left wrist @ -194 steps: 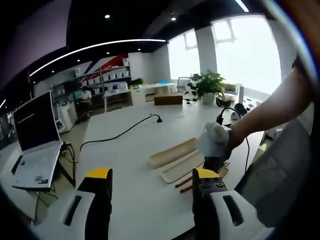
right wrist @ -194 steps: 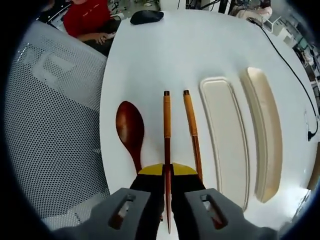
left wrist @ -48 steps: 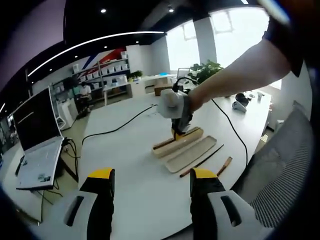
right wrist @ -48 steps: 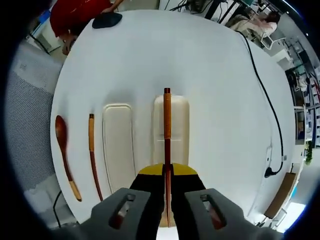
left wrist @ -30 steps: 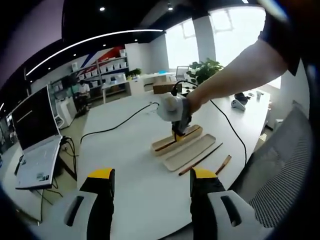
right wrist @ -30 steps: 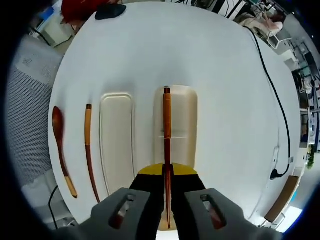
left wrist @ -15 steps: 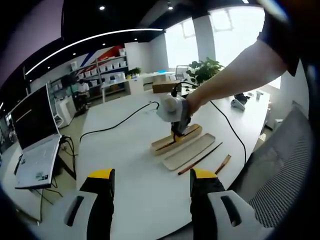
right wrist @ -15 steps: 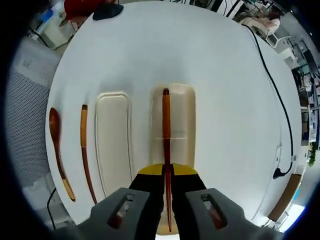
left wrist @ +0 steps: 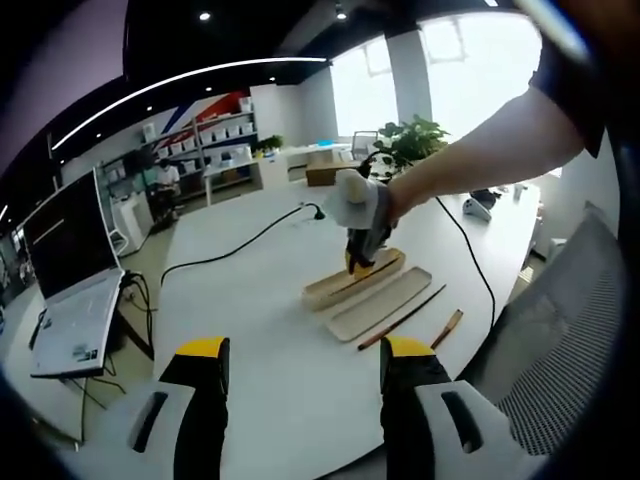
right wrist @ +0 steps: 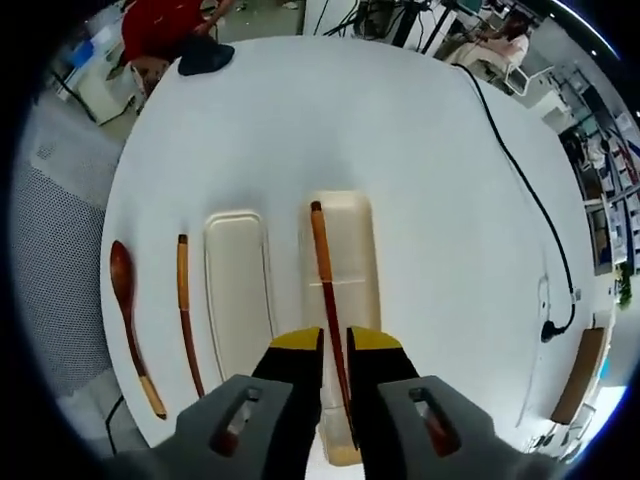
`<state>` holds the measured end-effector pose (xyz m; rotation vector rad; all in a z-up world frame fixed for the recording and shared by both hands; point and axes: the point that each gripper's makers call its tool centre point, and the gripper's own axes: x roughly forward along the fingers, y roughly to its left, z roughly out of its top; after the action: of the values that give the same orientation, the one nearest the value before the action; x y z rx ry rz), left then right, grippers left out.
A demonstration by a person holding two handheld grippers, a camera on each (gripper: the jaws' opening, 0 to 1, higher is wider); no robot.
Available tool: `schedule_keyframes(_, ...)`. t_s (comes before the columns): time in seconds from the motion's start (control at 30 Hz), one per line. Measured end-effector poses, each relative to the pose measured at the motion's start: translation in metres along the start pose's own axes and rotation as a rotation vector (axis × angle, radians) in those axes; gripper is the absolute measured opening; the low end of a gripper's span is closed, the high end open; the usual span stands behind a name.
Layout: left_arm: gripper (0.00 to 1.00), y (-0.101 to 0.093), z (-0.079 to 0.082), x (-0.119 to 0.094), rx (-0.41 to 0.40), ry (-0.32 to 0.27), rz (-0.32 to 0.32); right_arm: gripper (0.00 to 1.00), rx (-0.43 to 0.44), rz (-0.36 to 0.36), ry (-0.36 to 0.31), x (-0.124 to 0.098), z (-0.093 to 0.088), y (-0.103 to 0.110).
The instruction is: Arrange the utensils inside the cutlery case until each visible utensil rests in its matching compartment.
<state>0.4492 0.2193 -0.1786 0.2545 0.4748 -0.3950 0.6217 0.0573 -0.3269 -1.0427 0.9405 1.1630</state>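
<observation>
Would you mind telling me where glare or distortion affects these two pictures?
Left gripper view: the windows are blown out white, and the ceiling light strip bows into an arc. Right gripper view: even light, the table bulges round, and the chopstick in the case stays sharp.

Both grippers share one build: the left gripper and right gripper have black jaws capped yellow on pale grey slotted housings. The person's short sleeve is dark.

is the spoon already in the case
No, in the right gripper view the spoon lies on the white table left of the case lid, outside the case.
</observation>
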Motion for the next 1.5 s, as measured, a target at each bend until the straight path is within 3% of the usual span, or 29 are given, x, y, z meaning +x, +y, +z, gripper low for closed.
schedule_keyframes(0.47,0.63,0.002,0.001,-0.002,0.027,-0.001,0.022,0.13,0.066,-0.03,-0.085,-0.027,-0.002,0.02)
schedule_keyframes(0.57,0.63,0.006,0.006,-0.005,0.059,-0.011,0.054,0.14,0.067,-0.011,-0.1,-0.029,-0.002,0.031)
schedule_keyframes(0.8,0.63,0.005,0.006,-0.005,0.061,-0.015,0.055,0.17,0.101,0.01,-0.127,-0.031,-0.01,0.059)
schedule_keyframes(0.97,0.63,0.006,0.006,-0.006,0.068,-0.012,0.059,0.17,0.104,0.027,-0.107,-0.031,-0.025,0.074)
schedule_keyframes(1.5,0.63,0.005,0.006,-0.006,0.085,-0.006,0.06,0.18,0.142,0.032,-0.116,-0.041,-0.045,0.1)
